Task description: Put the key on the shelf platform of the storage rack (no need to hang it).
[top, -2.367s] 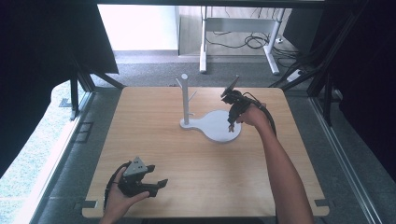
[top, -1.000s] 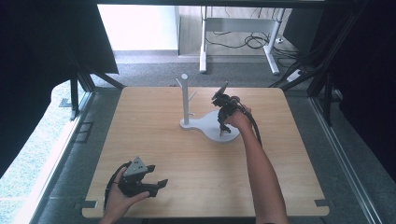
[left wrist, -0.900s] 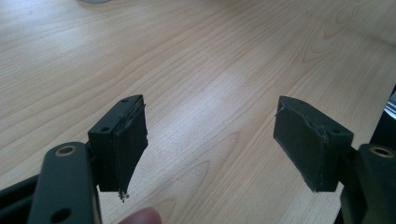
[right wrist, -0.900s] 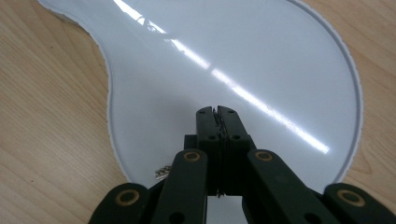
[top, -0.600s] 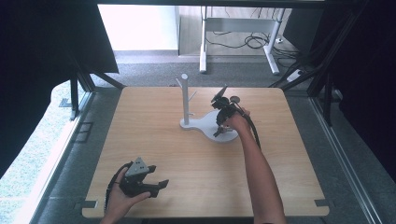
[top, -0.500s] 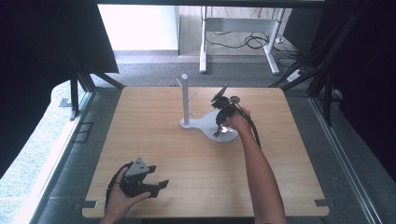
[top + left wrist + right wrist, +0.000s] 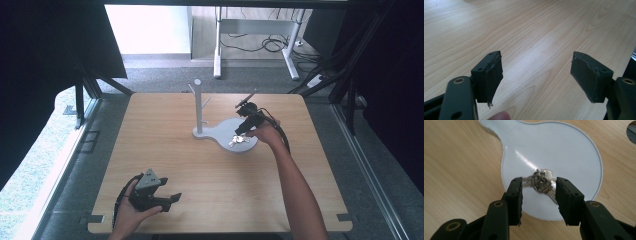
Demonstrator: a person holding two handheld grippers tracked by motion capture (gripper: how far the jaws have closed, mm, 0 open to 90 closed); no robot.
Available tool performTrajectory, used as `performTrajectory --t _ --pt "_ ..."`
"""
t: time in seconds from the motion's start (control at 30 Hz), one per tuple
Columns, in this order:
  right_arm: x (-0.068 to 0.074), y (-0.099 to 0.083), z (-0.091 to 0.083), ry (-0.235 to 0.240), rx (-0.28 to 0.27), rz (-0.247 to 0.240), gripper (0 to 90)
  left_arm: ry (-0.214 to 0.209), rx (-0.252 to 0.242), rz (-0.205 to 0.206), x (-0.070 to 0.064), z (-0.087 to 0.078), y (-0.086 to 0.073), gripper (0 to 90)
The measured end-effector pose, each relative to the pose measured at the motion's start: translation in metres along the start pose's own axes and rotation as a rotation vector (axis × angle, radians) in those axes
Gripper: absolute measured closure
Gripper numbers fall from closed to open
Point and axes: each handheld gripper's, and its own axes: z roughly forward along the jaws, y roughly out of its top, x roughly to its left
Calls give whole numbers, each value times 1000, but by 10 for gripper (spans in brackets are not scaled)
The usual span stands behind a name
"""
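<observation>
A bunch of keys point(image 7: 541, 182) lies flat on the round part of a white stand base point(image 7: 574, 155), toward its near edge. In the high view the same keys point(image 7: 240, 140) sit at about 5 o'clock from the upright white post point(image 7: 198, 105), which rises from the narrow end of the base point(image 7: 222, 131) and carries short side pegs.

Your right gripper point(image 7: 537, 196) is lowered over the keys with its jaws apart, one on each side of the ring. The pads point(image 7: 517, 195) have not closed, and whether they touch the metal cannot be told. So the keys are reached and bracketed, but not yet gripped or lifted. In the high view your right hand point(image 7: 265, 134) comes in from 4 o'clock of the base, cable trailing behind.

Judging by this layout, what remains is to close on the ring, raise it, and probably carry it to a peg on the post; none of that is done.

Your left gripper point(image 7: 150, 192) rests in your left hand well apart from the stand, near the table's point(image 7: 210, 190) front edge at about 7 o'clock from the base. Its jaws are spread wide over bare wood, holding nothing. One fingertip point(image 7: 499, 116) shows at the bottom of the left gripper view.
</observation>
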Motion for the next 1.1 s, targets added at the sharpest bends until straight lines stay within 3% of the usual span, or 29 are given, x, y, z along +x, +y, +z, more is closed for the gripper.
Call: performTrajectory --t 0.17,0.63,0.87,1.1 --pt "5 -18 -12 9 5 -42 561 4 3 -1 0 0 0 259" --pt "18 -74 -33 68 -38 -87 549 6 -1 -6 0 -2 0 259" --pt "25 -117 -35 98 -91 -83 536 4 9 -4 -1 0 0 259" --pt "28 -163 -28 100 -109 -50 527 6 11 -4 -3 1 0 259"
